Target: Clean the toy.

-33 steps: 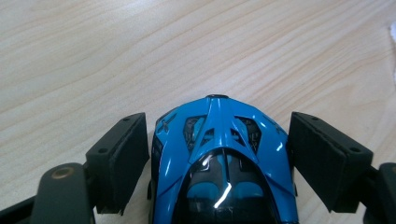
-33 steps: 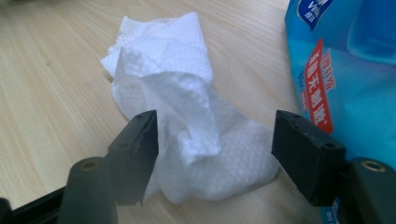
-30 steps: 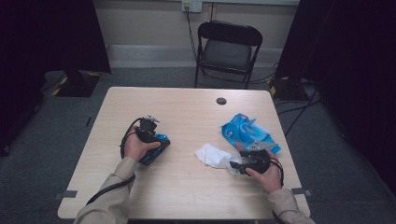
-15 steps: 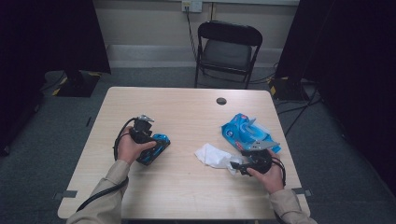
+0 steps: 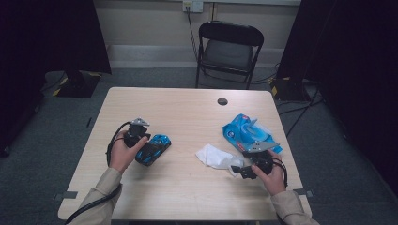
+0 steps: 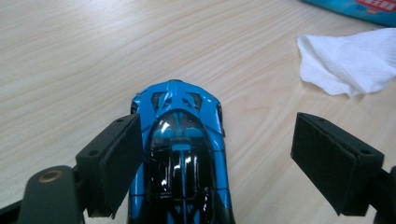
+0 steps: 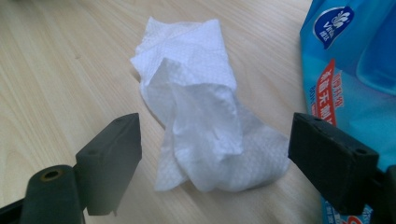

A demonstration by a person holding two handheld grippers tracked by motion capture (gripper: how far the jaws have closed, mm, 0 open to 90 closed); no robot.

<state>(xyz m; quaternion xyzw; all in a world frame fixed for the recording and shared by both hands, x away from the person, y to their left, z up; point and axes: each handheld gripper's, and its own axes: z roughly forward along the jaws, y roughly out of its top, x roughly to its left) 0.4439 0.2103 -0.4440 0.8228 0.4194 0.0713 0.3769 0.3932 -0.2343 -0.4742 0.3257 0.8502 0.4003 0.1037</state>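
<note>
A blue and black toy car [image 5: 153, 149] stands on the table [image 5: 187, 112], left of centre. My left gripper [image 5: 142, 139] is at its tail. In the left gripper view the car [image 6: 182, 140] lies between the jaws of my left gripper [image 6: 219, 144]. They have just been opening and stand open: the left pad sits beside the car, the right pad well apart. A crumpled white wipe [image 5: 213, 156] lies right of centre. My right gripper [image 5: 240, 171] is at its near end. My right gripper [image 7: 215, 154] has also just been opening, and the wipe [image 7: 201, 126] lies loose between its pads.
A blue wipe pack [image 5: 248, 133] lies behind the right hand, close to the table's right edge, and also shows as the pack [image 7: 355, 70] beside the right jaw. A small black round thing [image 5: 222, 101] sits at the far edge. A folding chair [image 5: 228, 47] stands beyond the table.
My left hand has drawn back a little to the left, leaving more of the car in sight on the table. The right hand has stayed by the wipe.
</note>
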